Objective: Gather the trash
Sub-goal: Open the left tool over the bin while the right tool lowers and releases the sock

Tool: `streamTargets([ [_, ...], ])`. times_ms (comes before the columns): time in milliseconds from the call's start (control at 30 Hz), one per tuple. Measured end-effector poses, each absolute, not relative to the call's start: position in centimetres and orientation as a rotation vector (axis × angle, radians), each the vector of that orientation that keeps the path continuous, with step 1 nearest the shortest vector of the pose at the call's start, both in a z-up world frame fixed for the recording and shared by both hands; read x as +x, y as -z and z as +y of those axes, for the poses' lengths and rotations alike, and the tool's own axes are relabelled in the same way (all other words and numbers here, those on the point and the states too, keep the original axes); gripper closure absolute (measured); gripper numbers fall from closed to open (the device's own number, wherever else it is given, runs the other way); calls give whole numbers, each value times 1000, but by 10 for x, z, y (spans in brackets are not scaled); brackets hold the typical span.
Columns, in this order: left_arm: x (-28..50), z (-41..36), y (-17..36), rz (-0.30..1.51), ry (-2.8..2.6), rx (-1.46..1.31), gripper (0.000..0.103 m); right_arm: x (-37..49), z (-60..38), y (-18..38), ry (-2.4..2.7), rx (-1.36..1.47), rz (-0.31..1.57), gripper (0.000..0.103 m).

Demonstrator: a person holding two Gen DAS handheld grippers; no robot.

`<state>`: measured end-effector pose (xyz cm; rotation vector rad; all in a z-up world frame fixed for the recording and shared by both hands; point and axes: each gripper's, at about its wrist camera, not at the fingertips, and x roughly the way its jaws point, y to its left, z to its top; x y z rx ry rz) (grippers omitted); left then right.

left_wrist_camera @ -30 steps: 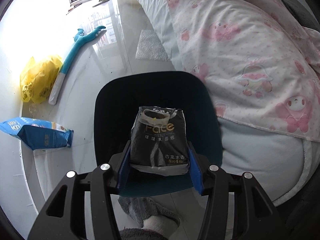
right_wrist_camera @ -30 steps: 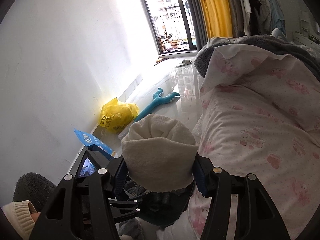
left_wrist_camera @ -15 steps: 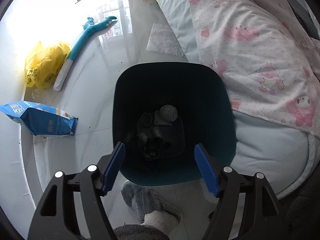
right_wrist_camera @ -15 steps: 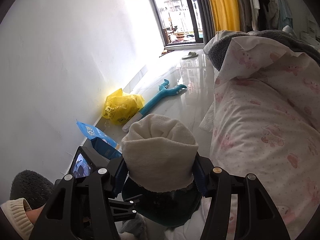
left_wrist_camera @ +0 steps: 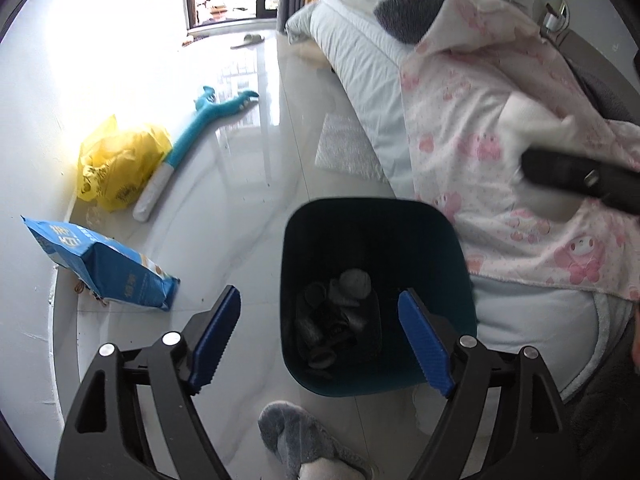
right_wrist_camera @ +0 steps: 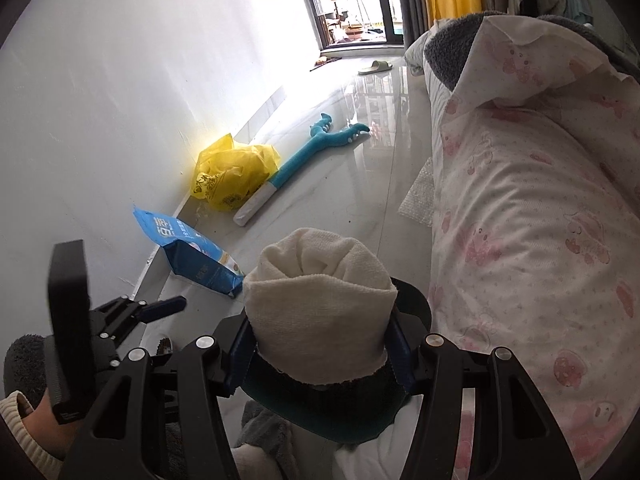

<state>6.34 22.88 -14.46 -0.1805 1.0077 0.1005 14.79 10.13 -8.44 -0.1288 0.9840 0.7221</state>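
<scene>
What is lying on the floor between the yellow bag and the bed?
A teal stick toy beside the yellow bag, then bare floor, then a bubble-wrap sheet by the bed; both views show this.

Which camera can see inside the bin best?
The left wrist view. It looks straight down into the dark bin, so you see its whole rim and the trash at the bottom. In the right wrist view the cloth held in the right gripper covers most of it; only a piece of the bin's rim shows.
</scene>
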Motion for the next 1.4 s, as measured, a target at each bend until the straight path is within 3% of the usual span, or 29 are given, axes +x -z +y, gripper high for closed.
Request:
streamTargets([
  [833, 29, 245, 73, 658, -126, -134, 21, 158, 140, 174, -657, -296, 1240, 45],
  [1300, 28, 221, 35, 559, -91, -110, 20, 161, 119, 186, -590, -342, 1289, 24],
  [1400, 26, 217, 27, 540, -92, -98, 19, 159, 114, 178, -593, -330, 1267, 24],
])
